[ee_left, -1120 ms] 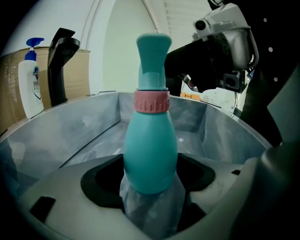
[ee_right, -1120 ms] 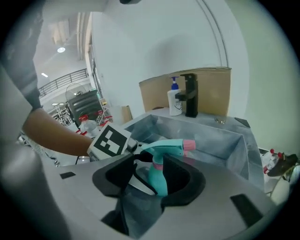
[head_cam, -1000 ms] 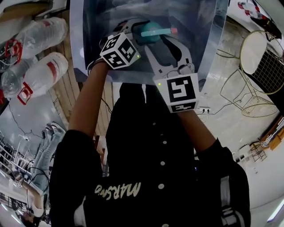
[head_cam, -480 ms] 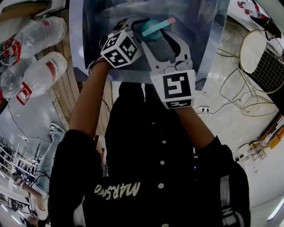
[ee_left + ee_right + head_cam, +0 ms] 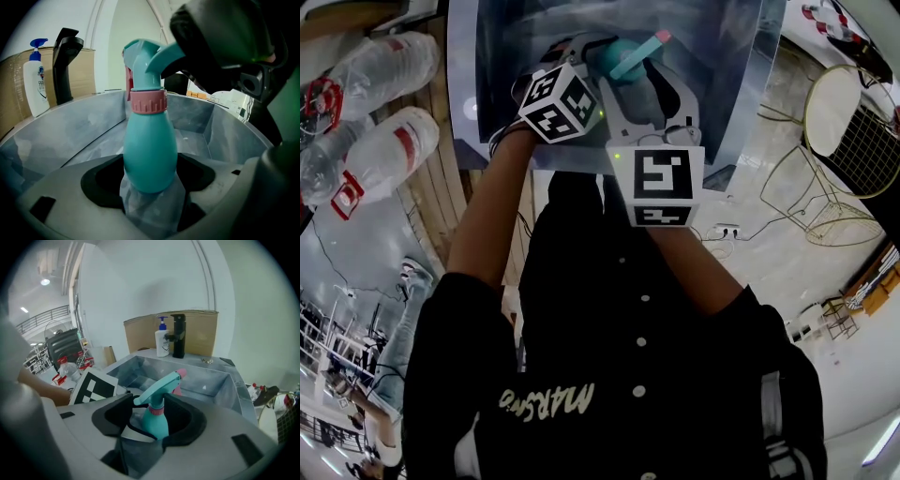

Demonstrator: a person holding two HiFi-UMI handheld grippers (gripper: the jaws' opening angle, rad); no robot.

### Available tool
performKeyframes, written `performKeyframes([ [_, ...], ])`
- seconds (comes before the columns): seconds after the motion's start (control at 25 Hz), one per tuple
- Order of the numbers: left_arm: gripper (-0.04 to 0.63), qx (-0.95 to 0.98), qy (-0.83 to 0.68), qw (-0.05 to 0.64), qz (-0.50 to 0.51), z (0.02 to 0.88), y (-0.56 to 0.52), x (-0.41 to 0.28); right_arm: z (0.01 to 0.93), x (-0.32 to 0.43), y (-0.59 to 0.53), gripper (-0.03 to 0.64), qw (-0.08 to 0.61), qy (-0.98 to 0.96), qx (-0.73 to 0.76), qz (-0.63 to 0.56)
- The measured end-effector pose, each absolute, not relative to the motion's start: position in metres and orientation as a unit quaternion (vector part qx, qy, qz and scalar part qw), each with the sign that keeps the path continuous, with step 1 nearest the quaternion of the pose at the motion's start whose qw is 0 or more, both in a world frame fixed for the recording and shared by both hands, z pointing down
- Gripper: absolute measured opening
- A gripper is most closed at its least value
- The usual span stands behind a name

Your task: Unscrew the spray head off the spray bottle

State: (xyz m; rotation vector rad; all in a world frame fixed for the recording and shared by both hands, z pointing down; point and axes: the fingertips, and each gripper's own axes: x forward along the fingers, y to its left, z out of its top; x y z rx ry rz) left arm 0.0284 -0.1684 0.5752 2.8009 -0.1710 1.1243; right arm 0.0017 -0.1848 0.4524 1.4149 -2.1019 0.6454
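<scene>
**A:** Where's the spray bottle [image 5: 150,154]?

**B:** Upright over the sink [image 5: 220,376]. The left claw [image 5: 150,180] is clamped on its belly; the right claw [image 5: 154,420], just eased wider, stands loosely about the spray head [image 5: 145,56].

**A:** Handling?

**B:** Light, slick plastic, I'd judge; grip the ribbed pink collar [image 5: 148,102].

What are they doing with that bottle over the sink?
A person is working two hand-held claws over a metal sink. The left claw grips the teal spray bottle by its body, upright. The right claw sits around the spray head; its jaws have just been opening and look loose round it. The head is on the bottle, pink collar in place.
</scene>
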Motion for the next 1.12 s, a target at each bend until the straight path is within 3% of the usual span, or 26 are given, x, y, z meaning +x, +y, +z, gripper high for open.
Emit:
performKeyframes([
  [0.4, 0.364, 0.924, -0.058, 0.055, 0.374, 0.576, -0.168, 0.028, 0.453, 0.003, -0.184, 0.192, 0.254, -0.757, 0.548, 0.249],
  [0.96, 0.364, 0.928, -0.025, 0.037, 0.371, 0.575, -0.163, 0.03, 0.448, 0.006, -0.164, 0.185, 0.299, -0.946, 0.109, 0.068],
  [1.12, 0.364, 0.928, -0.025, 0.04, 0.371, 0.575, -0.165, 0.029, 0.448, 0.007, -0.165, 0.183, 0.322, -0.944, 0.051, 0.049],
])
